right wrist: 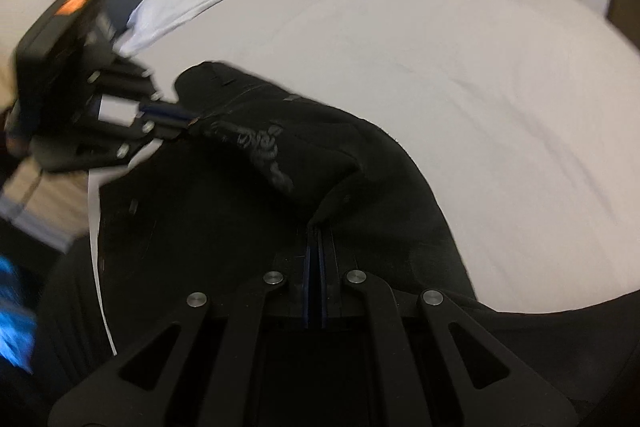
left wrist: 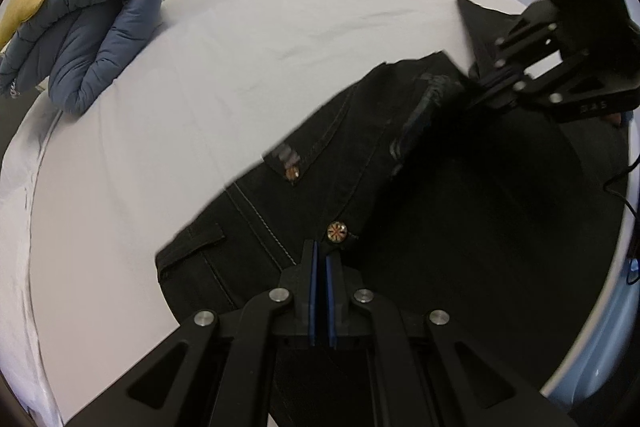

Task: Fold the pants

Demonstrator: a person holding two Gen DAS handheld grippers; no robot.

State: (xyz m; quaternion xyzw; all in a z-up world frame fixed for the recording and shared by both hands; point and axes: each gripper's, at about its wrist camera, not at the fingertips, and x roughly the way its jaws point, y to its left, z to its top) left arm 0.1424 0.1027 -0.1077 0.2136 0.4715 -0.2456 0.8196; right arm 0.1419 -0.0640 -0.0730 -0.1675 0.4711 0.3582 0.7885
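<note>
Pants (left wrist: 320,163) sit lower centre of both frames over the bed (left wrist: 224,59), my left gripper (left wrist: 322,259) and right gripper (right wrist: 316,239) both clamped on the waistband, presumably to spread it flat before folding.

Black pants (left wrist: 360,155) lie rumpled on the white bed, waistband lifted

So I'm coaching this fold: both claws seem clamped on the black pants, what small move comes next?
Probably carry both claws forward together and lay the waistband flat: the left claw and right claw pinch the black pants, lifted and bunched above the white bedsheet.
</note>
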